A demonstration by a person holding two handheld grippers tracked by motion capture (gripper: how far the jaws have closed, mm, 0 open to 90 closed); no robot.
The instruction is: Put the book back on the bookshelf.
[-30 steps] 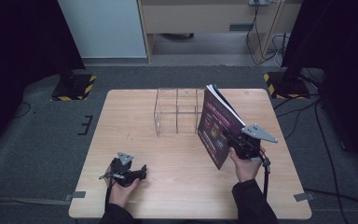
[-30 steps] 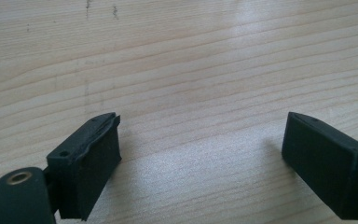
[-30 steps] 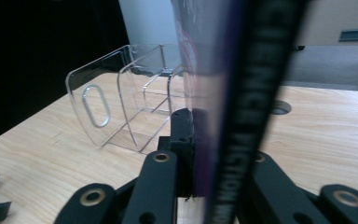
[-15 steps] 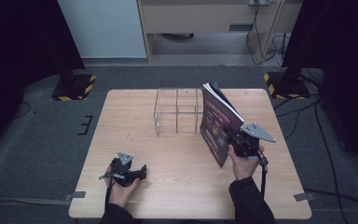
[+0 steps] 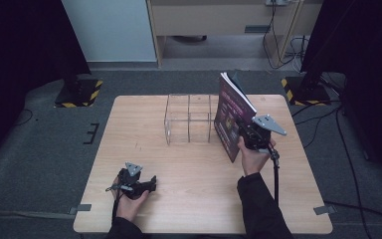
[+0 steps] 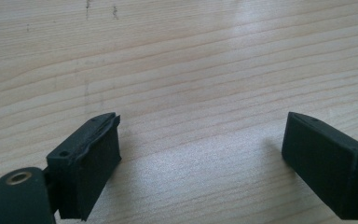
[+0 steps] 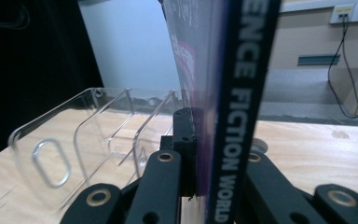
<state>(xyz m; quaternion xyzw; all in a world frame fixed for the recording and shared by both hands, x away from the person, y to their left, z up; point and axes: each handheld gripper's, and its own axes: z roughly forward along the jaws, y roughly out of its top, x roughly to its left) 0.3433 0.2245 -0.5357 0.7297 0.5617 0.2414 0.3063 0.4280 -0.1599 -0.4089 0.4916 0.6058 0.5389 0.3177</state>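
— Since a second ago, what has moved?
— Only the right gripper (image 5: 244, 133): it has carried the book (image 5: 231, 112) closer to the clear rack (image 5: 189, 119), jaws clamped on it near the spine, upright just right of the rack.
— And nearer us?
— Left gripper (image 5: 146, 185) rests on the table (image 5: 199, 199), well short of the rack, jaws wide, nothing between.

Three cameras: one fixed overhead, two riding the grippers.
High view looks down on table (image 5: 199, 164); left close on bare wood; right level, sharing clear rack (image 7: 98, 135) with high.
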